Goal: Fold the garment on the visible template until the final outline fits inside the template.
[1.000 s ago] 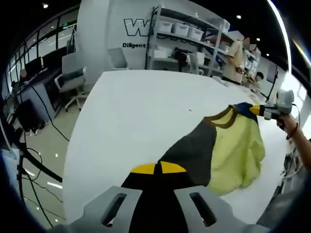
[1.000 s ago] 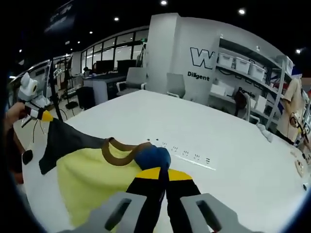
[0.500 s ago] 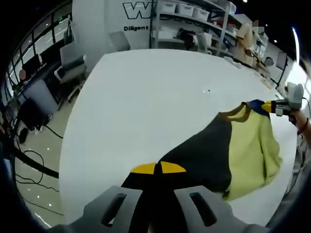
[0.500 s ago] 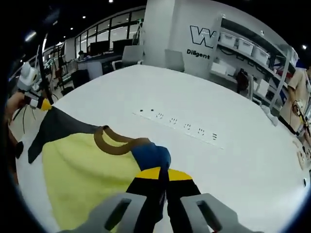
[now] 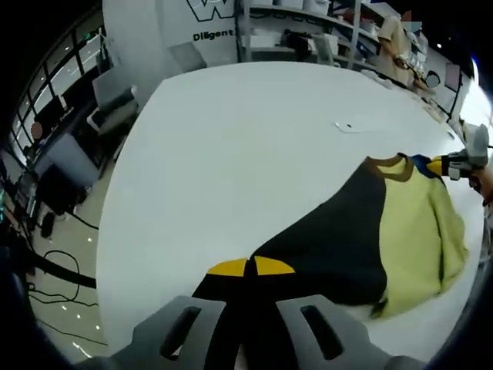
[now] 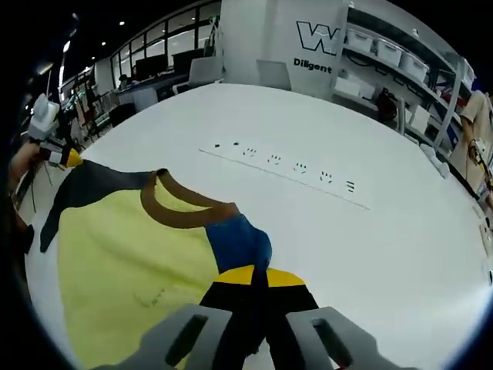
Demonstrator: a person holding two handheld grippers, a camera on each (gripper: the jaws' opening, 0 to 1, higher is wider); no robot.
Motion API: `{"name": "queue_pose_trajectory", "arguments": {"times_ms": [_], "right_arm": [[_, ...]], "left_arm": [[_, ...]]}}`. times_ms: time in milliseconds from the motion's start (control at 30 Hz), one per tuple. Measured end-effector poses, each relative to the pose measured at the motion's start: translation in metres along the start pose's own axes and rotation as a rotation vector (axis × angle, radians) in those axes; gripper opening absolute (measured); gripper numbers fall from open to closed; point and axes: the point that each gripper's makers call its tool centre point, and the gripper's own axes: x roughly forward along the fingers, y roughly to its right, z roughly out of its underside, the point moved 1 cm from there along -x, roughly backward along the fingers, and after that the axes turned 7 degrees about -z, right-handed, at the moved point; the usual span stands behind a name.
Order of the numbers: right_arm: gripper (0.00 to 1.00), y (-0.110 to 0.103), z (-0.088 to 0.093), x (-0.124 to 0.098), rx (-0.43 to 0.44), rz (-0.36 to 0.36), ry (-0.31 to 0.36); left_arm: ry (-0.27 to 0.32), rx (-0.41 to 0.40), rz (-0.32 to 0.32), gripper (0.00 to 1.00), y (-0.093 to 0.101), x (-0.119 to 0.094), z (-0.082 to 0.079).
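Yellow-tipped jaws of the left gripper (image 5: pixel 249 267) are pressing together on a dark sleeve of the garment (image 5: pixel 362 231), which is spreading away from them across the white table (image 5: pixel 231 146) toward the far right, where the right gripper (image 5: pixel 454 165) is pinching its other shoulder beside a hand. In the right gripper view, the right gripper (image 6: pixel 255 275) is likewise clamping its jaws on the blue shoulder patch of the garment (image 6: pixel 131 247), whose pale yellow body and brown collar are lying flat on the table (image 6: pixel 370 254) to the left, with the dark sleeve running out to the left gripper (image 6: pixel 55 156) at the far edge. A thin marked line (image 6: pixel 285 176) with small dark symbols is crossing the table just beyond the collar, apart from the cloth. Shelves (image 6: pixel 385 62) with white bins and a wall with lettering are standing behind the table, and office chairs (image 5: pixel 112 104) are sitting off its left side.
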Motion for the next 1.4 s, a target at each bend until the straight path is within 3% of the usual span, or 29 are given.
{"name": "queue_pose_trajectory", "arguments": {"times_ms": [267,367,400,467,567,667,767,933,1133,1400], "right_arm": [[0.0,-0.005,0.002,-0.003,0.048,-0.003,0.042],[0.12,-0.009,-0.004,-0.011,0.102,-0.022,0.081],[0.16,-0.013,-0.01,-0.015,0.13,-0.041,0.118],[0.19,-0.021,-0.014,-0.023,0.15,-0.077,0.147],[0.24,-0.032,-0.016,-0.033,0.129,-0.092,0.163],[0.42,-0.043,-0.013,-0.037,0.15,-0.125,0.158],[0.53,-0.051,-0.014,-0.042,0.132,-0.151,0.161],[0.78,-0.07,-0.006,-0.047,0.159,-0.212,0.12],[0.91,-0.077,-0.002,-0.052,0.138,-0.238,0.108],[0.95,-0.087,0.002,-0.061,0.124,-0.266,0.122]], "left_arm": [[0.033,0.023,-0.021,0.0,0.009,-0.011,0.005],[0.055,0.075,-0.118,0.09,-0.002,-0.021,0.001],[0.073,0.013,-0.087,0.14,-0.001,-0.019,-0.005],[0.093,-0.034,-0.027,0.18,0.007,-0.027,-0.009],[0.118,-0.021,-0.042,0.24,0.009,-0.039,-0.011],[0.136,-0.039,-0.015,0.36,0.015,-0.046,-0.013],[0.159,-0.036,0.009,0.39,0.023,-0.058,-0.013],[0.163,-0.06,0.063,0.58,0.041,-0.066,-0.01],[0.17,-0.067,0.127,0.67,0.063,-0.078,-0.005],[0.18,-0.051,0.166,0.72,0.073,-0.087,0.001]]}}
